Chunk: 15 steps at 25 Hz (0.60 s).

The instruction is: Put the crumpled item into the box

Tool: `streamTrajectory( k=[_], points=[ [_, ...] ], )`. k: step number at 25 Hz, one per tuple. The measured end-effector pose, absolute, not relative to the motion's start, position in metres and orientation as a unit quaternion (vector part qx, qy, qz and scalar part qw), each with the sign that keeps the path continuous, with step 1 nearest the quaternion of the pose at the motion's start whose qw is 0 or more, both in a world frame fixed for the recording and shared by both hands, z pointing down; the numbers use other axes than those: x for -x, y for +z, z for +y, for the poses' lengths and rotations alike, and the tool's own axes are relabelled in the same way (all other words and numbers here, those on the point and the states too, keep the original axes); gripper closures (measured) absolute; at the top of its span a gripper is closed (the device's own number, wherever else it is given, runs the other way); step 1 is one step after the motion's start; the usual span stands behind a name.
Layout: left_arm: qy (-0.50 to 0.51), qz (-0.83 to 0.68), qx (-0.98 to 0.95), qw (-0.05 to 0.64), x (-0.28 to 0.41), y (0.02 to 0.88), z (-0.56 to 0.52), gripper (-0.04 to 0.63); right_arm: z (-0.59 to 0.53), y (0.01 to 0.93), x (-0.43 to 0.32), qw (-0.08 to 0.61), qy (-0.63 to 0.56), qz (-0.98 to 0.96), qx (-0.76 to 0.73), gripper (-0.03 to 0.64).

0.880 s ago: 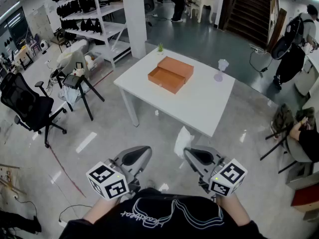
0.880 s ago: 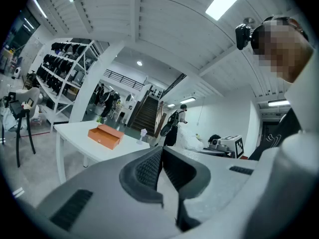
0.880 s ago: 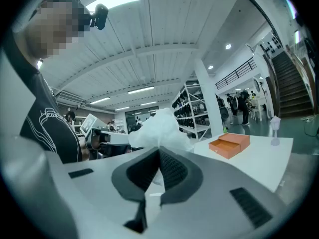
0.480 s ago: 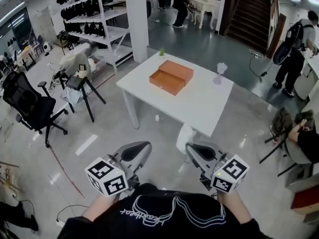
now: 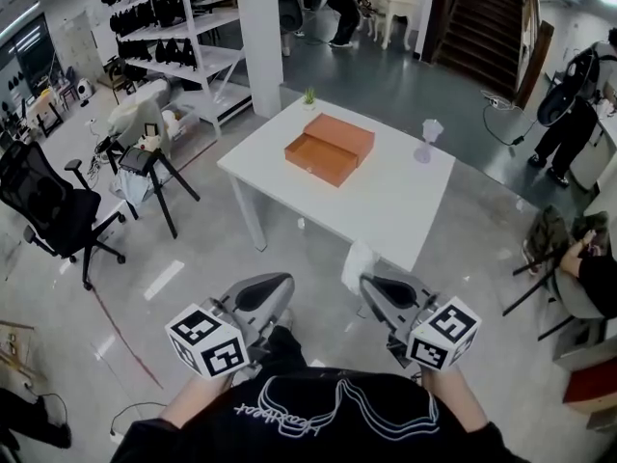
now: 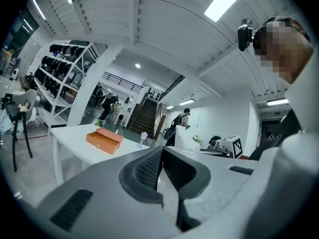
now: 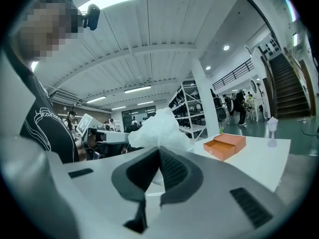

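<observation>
Right hand-held gripper (image 5: 369, 283): we see it clamped on the crumpled item (image 5: 359, 261).
Left hand-held gripper (image 5: 280, 287): jaws together, empty.
Box (image 5: 330, 147): on table (image 5: 386, 210), at our 12 o'clock.

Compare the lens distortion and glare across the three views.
Head view: mild wide-angle bending toward the edges; the glossy floor mirrors lights. Left gripper view: strong fisheye, dark round border, ceiling light blown out. Right gripper view: same fisheye; the crumpled paper glows bright.
</observation>
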<state>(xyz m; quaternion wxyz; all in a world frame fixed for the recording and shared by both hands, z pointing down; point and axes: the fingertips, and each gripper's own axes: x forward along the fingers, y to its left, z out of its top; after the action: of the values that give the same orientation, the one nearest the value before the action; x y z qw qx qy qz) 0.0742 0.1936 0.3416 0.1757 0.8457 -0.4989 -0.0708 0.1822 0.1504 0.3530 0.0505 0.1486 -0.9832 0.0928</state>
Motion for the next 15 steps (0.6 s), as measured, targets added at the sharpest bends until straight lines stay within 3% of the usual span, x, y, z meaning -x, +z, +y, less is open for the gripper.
streamTrajectory(
  k=[15],
  points=[
    [-0.064,-0.442,-0.868,0.218,0.000,0.354,0.048,0.589,0.026,0.367,-0.112,0.078,0.122,-0.966,-0.213,0.612]
  ],
)
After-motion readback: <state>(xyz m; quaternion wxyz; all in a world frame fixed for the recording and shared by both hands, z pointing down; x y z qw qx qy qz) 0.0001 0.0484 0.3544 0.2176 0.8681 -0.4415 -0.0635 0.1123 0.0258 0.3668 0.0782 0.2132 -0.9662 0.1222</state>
